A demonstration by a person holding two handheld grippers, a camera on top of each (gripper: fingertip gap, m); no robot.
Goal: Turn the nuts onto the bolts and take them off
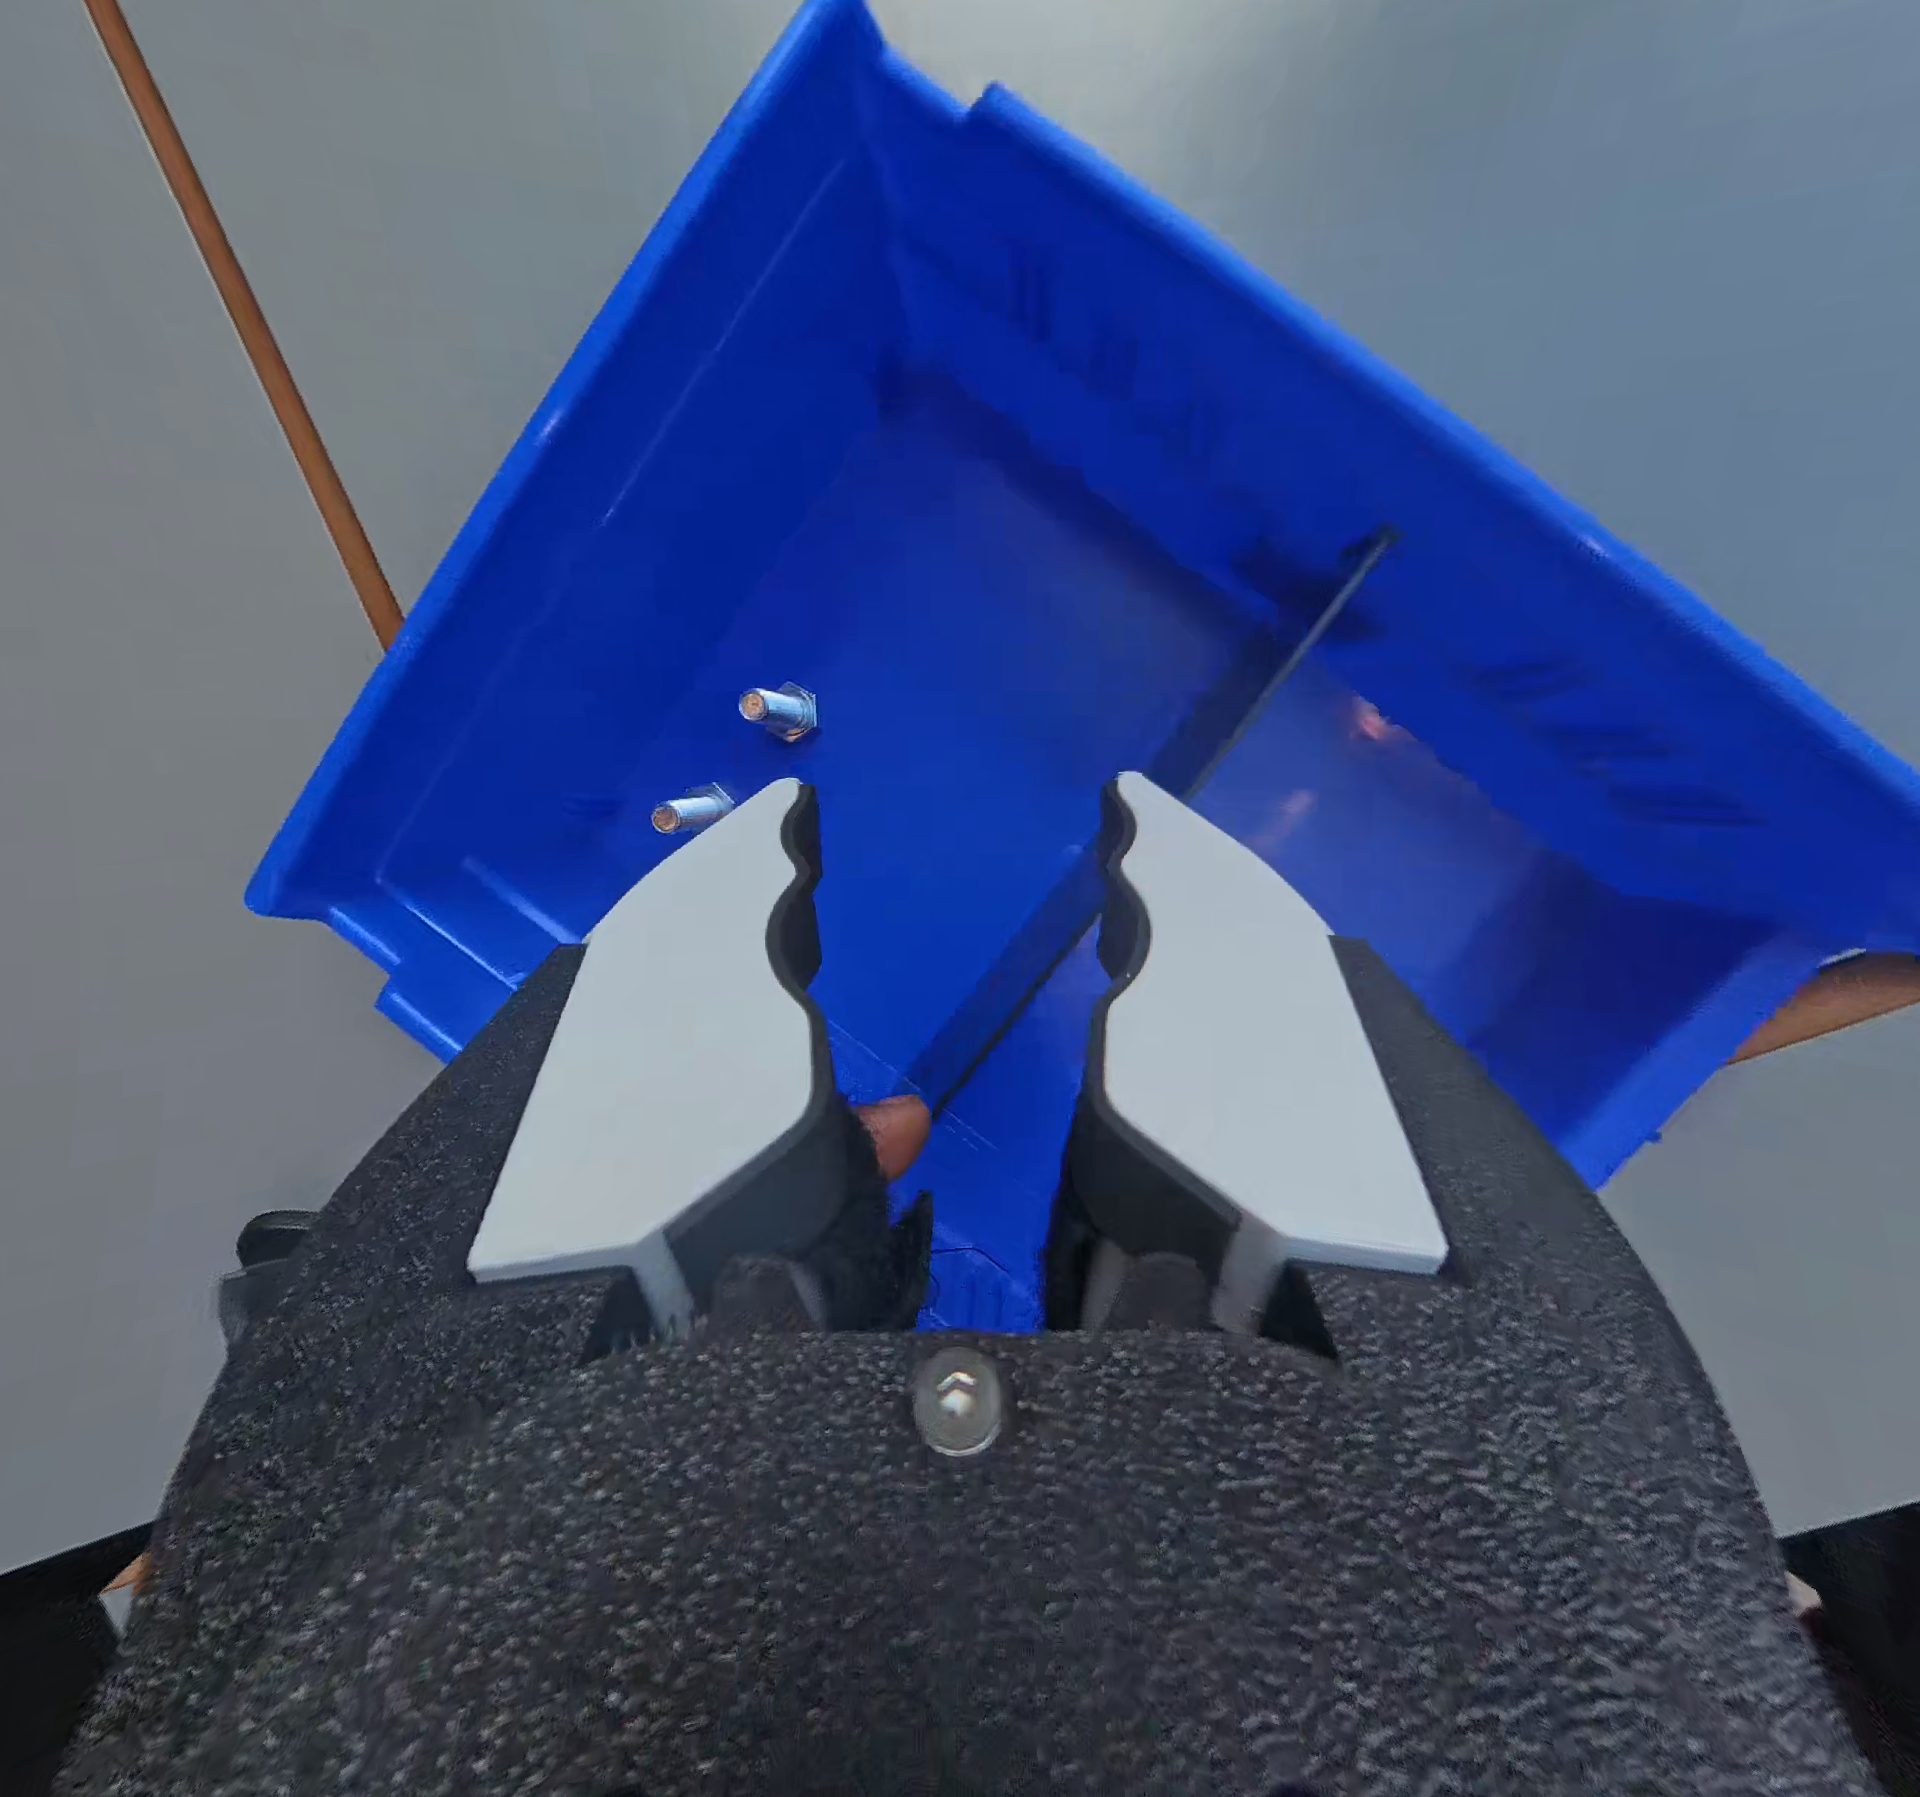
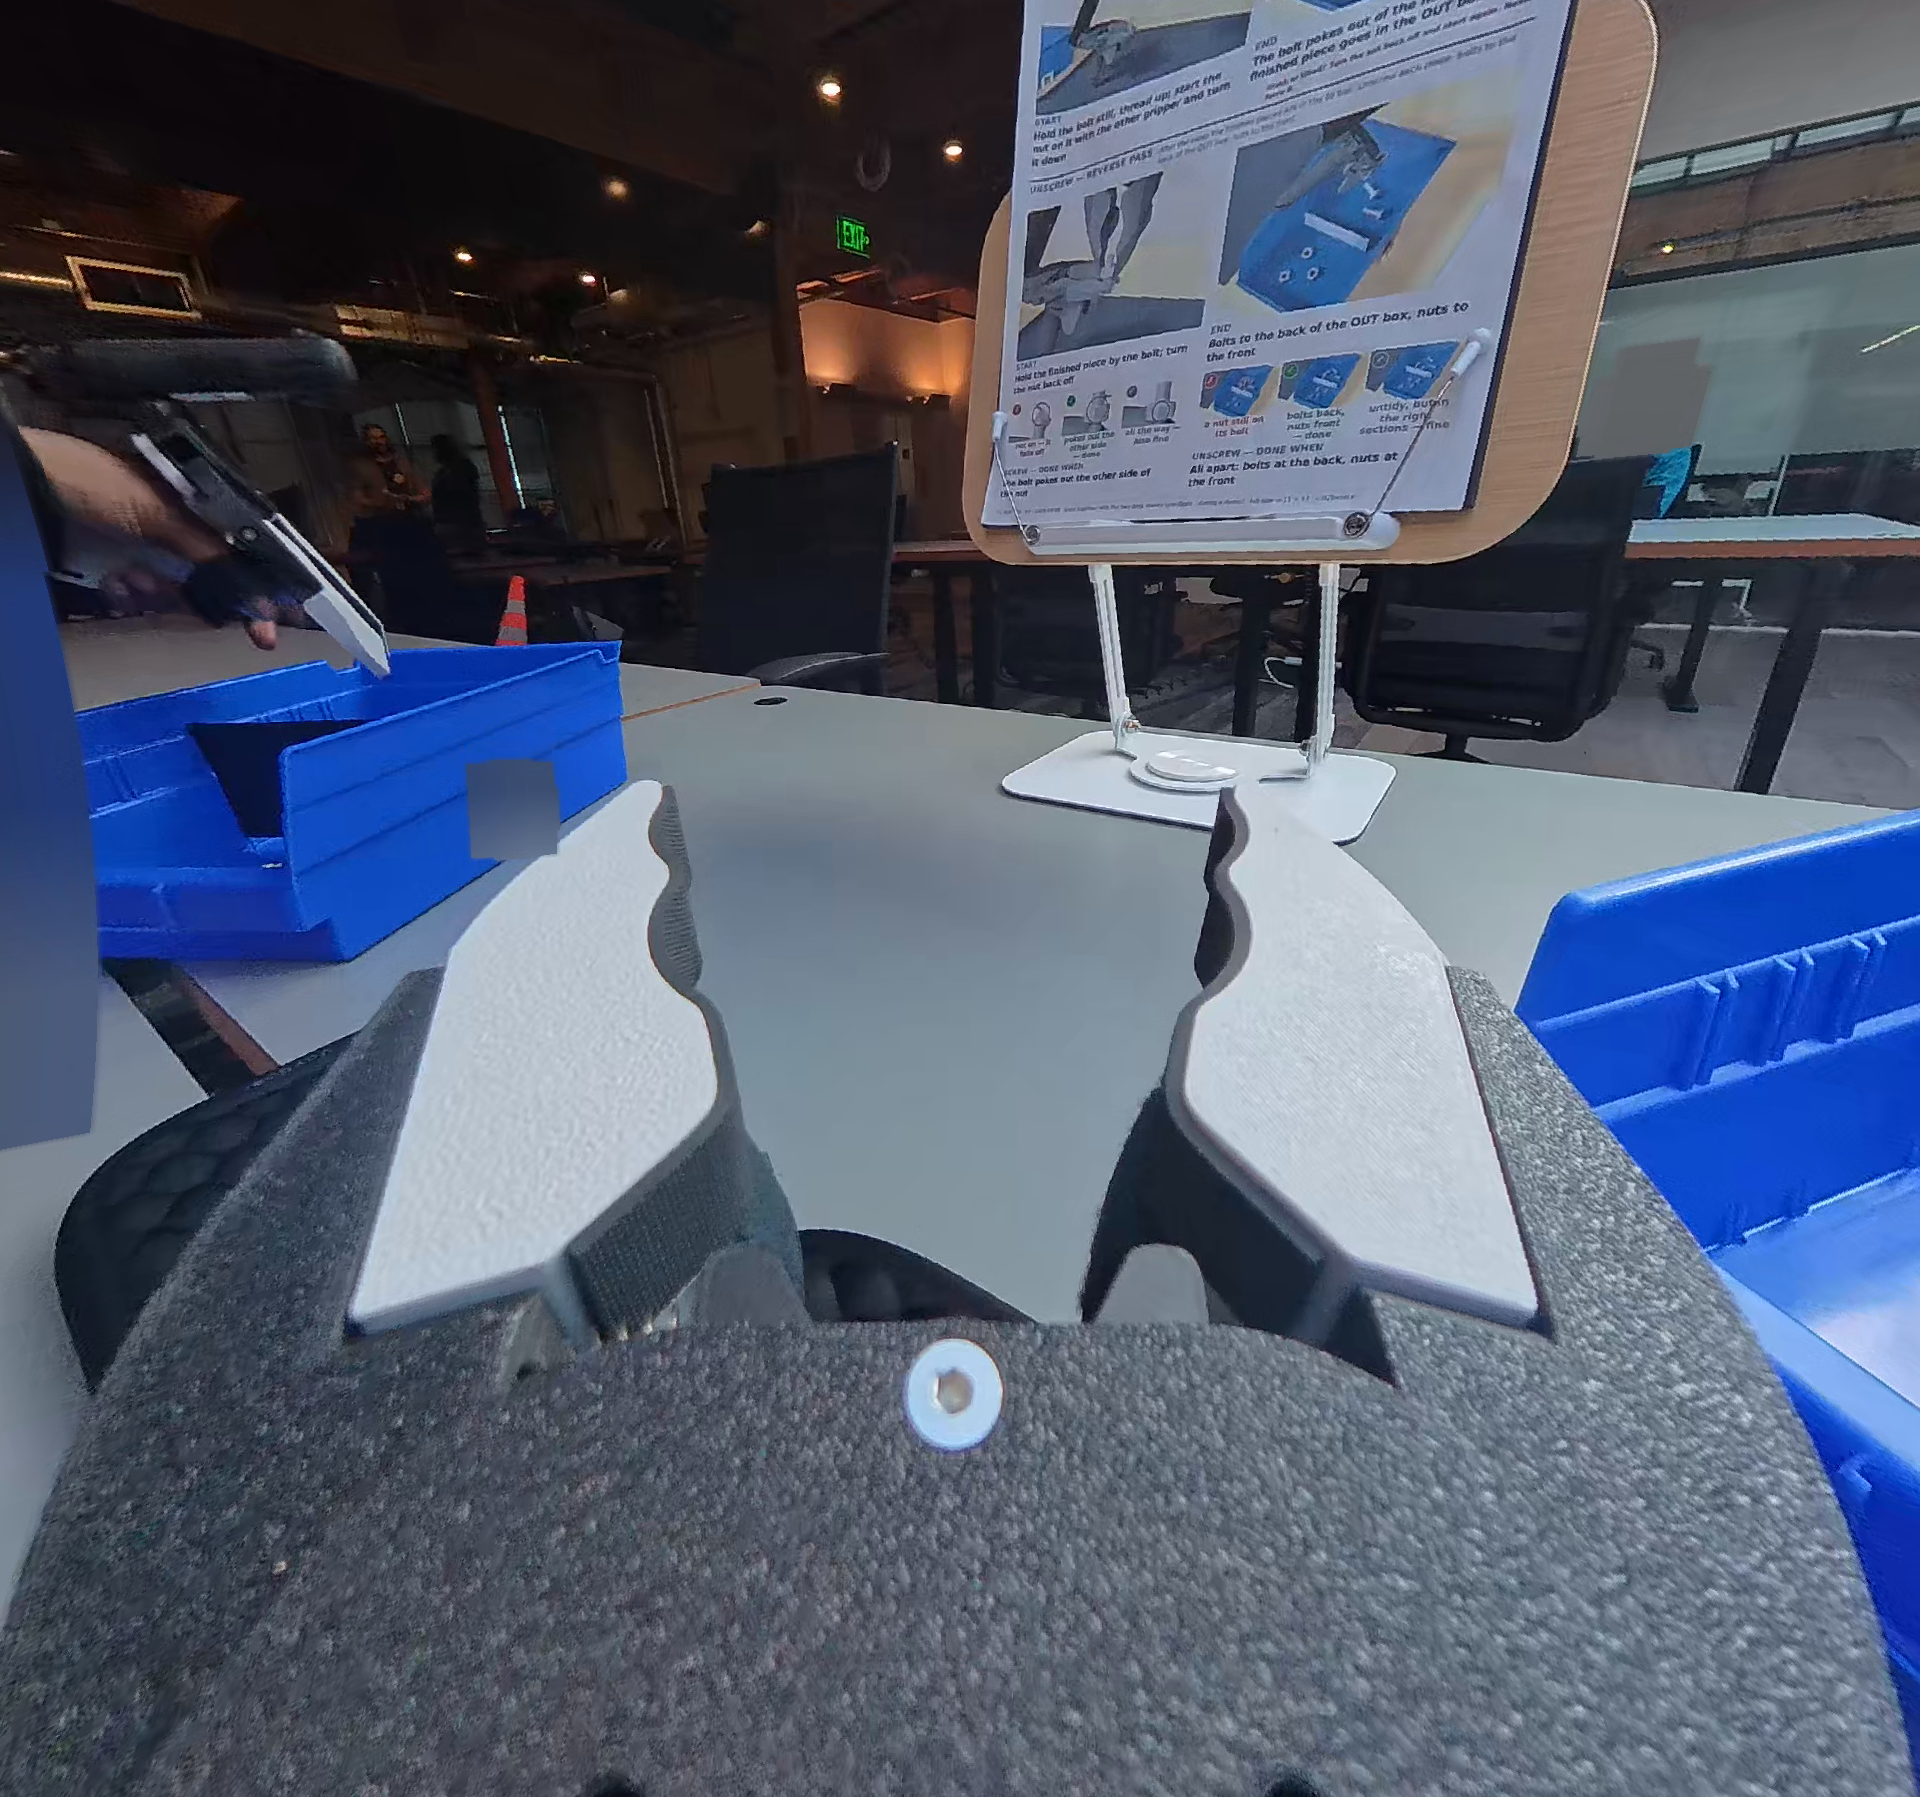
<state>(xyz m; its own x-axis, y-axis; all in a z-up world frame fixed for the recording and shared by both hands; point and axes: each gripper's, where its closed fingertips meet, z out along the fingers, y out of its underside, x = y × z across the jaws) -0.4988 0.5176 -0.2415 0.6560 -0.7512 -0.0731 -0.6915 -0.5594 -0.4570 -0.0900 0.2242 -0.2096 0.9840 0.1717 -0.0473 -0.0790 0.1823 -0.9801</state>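
left claw (image 1: 958,791) wide apart, empty, over the blue bin (image 1: 1039,313). two bolts (image 1: 779,708) stand heads down, shanks up, just left of its left fingertip. right claw (image 2: 940,817) also wide, empty, well off over the desk (image 2: 935,968); left is nearer.

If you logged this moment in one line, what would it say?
left hand-held gripper: open above blue bin | two bolts inside | right hand-held gripper: open, empty, over table
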